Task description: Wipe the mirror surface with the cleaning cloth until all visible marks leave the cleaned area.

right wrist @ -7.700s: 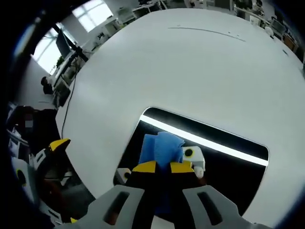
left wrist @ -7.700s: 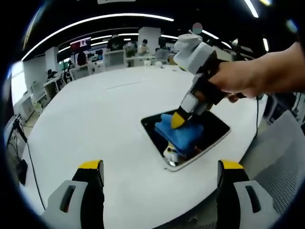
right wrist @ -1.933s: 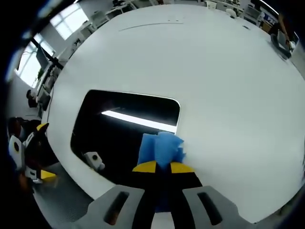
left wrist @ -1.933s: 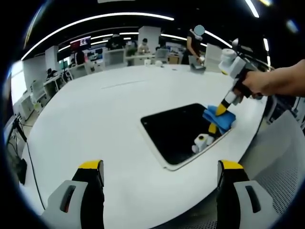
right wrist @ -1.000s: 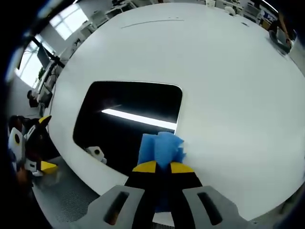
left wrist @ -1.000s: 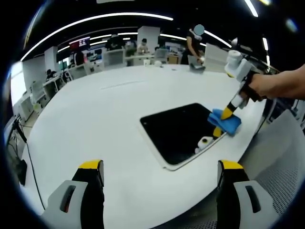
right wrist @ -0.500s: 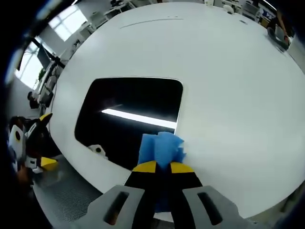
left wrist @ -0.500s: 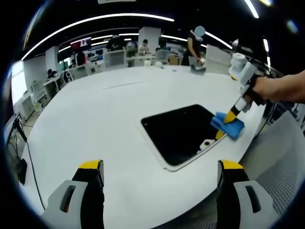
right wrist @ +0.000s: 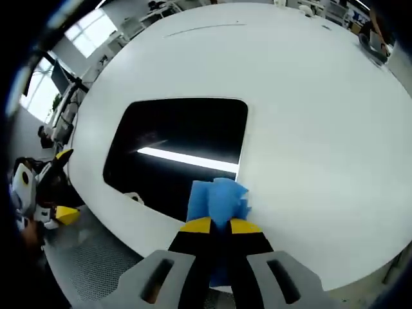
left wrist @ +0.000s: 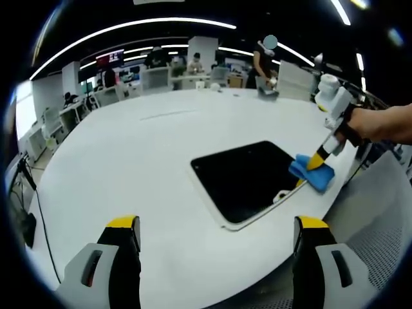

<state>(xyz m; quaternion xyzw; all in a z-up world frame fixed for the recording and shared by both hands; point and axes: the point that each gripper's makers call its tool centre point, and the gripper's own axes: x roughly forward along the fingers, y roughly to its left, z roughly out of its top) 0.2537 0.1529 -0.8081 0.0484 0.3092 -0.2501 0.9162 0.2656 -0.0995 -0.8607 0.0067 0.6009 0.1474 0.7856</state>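
A large white round table (left wrist: 129, 167) carries a dark rectangular mirror (left wrist: 241, 177) lying flat, near the table's right near edge as the left gripper view has it. In that view the right gripper (left wrist: 318, 156), held in a person's hand (left wrist: 380, 125), reaches in from the right with its yellow-tipped jaws closed together on a blue cleaning cloth (left wrist: 311, 174). The cloth lies at the right edge of the mirror, partly over its white frame and the table beside it. The left gripper (left wrist: 212, 225) is held back over the near part of the table, well apart from the mirror, its two jaws spread wide with nothing between them.

In the right gripper view the right gripper (right wrist: 215, 226) pinches the cleaning cloth (right wrist: 217, 199) between its closed jaws, the cloth bunched up just at the near right corner of the mirror (right wrist: 177, 148). The glass reflects a bright strip of ceiling light. The left gripper (right wrist: 38, 193) shows at the left edge, beyond the table (right wrist: 309, 129). Desks and people stand far off in the room.
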